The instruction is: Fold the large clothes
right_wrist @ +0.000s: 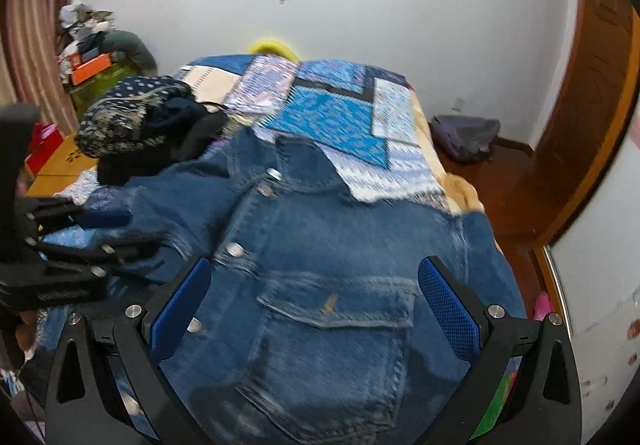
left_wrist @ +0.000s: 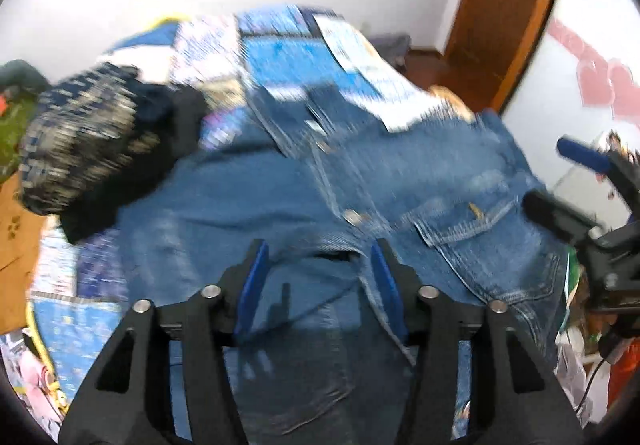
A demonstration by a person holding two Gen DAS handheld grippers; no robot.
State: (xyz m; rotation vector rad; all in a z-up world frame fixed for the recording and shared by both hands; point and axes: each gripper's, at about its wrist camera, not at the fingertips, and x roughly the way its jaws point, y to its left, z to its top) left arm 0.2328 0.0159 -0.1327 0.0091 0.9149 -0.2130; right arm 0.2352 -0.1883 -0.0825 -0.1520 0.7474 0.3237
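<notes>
A blue denim jacket [right_wrist: 320, 245] lies spread front-up on the bed [right_wrist: 344, 113], collar toward twelve o'clock, with a dark patterned bundle of clothes [right_wrist: 136, 117] at its ten o'clock. The left tool [left_wrist: 318, 265] stands part-open over the denim, gripping nothing. The right tool [right_wrist: 316, 297] stands wide open above the chest pocket, empty.
</notes>
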